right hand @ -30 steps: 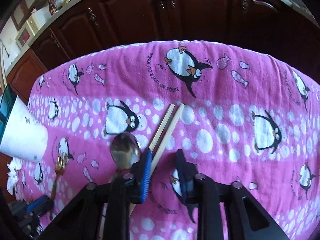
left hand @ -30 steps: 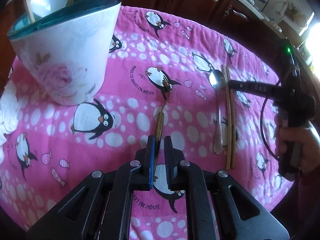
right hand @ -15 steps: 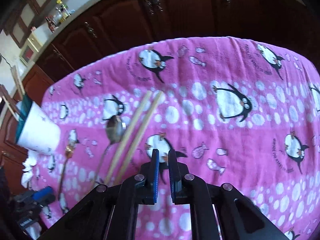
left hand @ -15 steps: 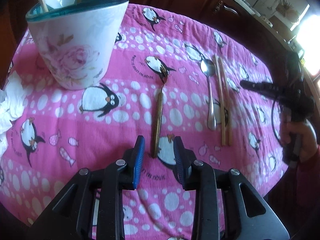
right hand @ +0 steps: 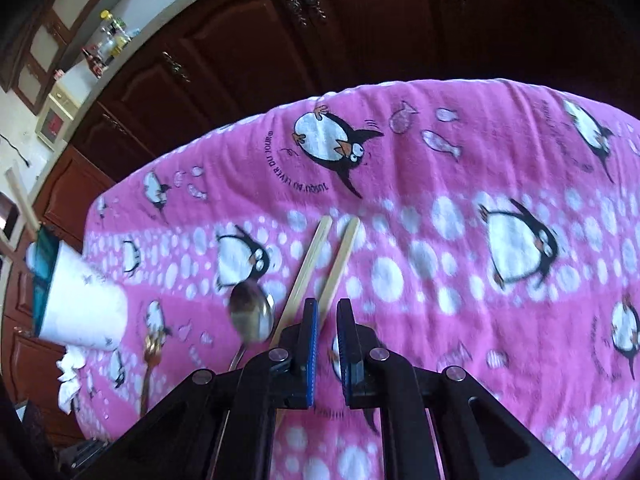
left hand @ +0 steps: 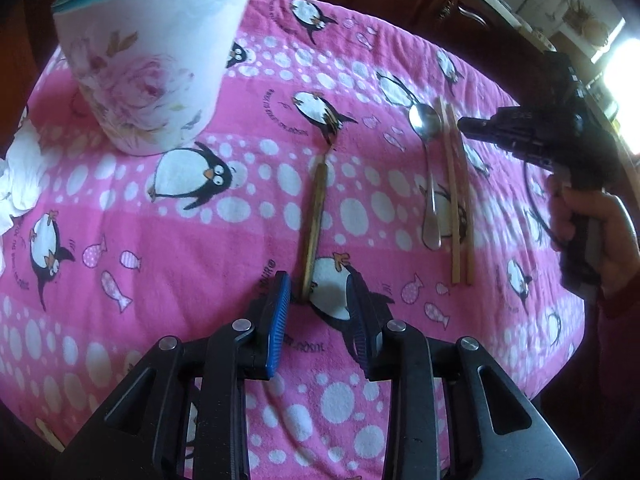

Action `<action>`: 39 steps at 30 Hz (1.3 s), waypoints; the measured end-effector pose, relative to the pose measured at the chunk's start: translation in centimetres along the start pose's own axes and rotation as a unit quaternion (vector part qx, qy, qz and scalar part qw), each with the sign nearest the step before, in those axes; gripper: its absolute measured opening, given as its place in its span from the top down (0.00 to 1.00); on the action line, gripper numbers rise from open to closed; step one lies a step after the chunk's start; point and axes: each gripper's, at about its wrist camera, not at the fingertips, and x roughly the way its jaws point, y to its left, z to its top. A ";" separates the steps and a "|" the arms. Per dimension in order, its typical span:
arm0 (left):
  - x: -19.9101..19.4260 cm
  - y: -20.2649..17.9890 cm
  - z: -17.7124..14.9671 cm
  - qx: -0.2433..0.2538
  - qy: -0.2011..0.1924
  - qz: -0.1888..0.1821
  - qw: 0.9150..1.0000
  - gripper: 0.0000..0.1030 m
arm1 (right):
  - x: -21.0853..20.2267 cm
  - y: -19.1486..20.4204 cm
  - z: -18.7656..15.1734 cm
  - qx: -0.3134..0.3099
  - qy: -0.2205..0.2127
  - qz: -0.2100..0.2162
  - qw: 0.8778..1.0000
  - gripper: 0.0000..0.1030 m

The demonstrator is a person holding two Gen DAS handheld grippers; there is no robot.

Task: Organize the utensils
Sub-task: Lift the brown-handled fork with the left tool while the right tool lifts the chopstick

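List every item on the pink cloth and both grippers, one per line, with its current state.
left gripper: open, empty, jaws astride the fork's handle end.
right gripper: shut, empty, above the chopsticks.
fork: flat on the cloth, released.
spoon: flat, bowl up, beside the chopsticks.
chopsticks: flat, side by side.
cup: upright, already holding utensils.
white tissue: crumpled beside the cup.
pink cloth: spread flat.

- At the upper left of your left wrist view, the white flowered cup (left hand: 152,64) is cut by the top edge, so its contents stay hidden.
- In your right wrist view, the chopsticks (right hand: 316,256) and the spoon (right hand: 251,314) disappear behind the right gripper (right hand: 327,316).
- There the far countertop bottles (right hand: 108,42) are too small to tell.
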 end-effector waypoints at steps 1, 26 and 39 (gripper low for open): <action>0.0 0.1 0.1 -0.003 -0.001 0.000 1.000 0.75 | 0.2 -0.1 0.3 0.002 0.001 -0.003 1.000 0.92; -8.3 0.0 0.9 0.034 -0.065 -0.029 0.997 0.95 | -7.3 -0.6 -3.4 -0.010 -0.044 0.085 0.995 0.92; -10.2 0.8 3.9 0.009 -0.100 -0.040 0.994 0.96 | -12.7 2.7 -4.5 -0.066 -0.093 0.089 0.989 0.93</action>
